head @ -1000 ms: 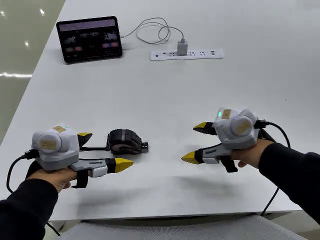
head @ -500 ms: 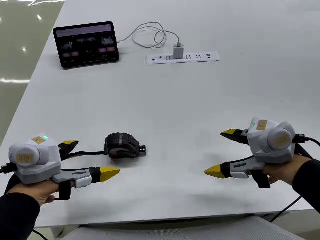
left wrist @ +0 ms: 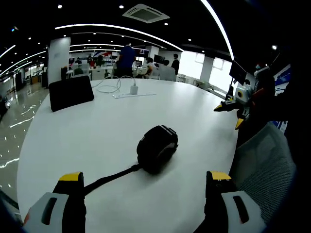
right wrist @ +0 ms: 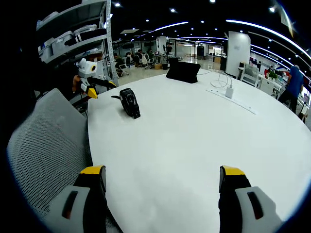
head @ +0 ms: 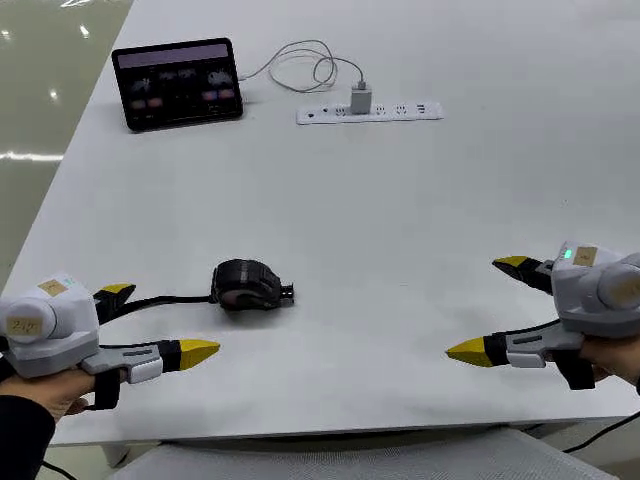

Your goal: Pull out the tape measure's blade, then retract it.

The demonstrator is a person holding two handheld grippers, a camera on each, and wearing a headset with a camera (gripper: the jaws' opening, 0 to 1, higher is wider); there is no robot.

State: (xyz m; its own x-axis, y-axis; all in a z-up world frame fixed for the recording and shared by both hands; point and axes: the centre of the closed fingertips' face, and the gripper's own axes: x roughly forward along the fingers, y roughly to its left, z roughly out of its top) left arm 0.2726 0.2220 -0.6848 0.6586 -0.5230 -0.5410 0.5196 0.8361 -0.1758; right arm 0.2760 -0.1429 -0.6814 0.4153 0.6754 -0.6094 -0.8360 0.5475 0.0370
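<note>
Closest to the camera, a mesh chair back [head: 330, 462] peeks in at the desk's near edge. Just past that, both grippers hover over the white desk [head: 400, 220], one at each front corner and well apart from each other. Left gripper [head: 158, 320] is down at the left, its yellow-tipped fingers [head: 197, 350] spread wide with nothing between them. Right gripper [head: 488, 307] is the same deal over on the right: fingers apart and empty, pointing left across the desk.

The tape [head: 248, 284] sits on the desk just ahead of the left gripper, near it but not touching. It's a black, roundish case lying flat. Its black strap [head: 165, 298] trails left toward the far left finger. A little tab sticks out of the case's right side, and otherwise the blade looks wound in. In the left gripper view the tape is dead centre between the two fingers.

Way at the back there's a white power strip [head: 400, 110] with a charger [head: 360, 100] plugged in. A looped cable [head: 300, 62] runs from it over to a tablet [head: 178, 83] propped up at the far left, screen lit.
</note>
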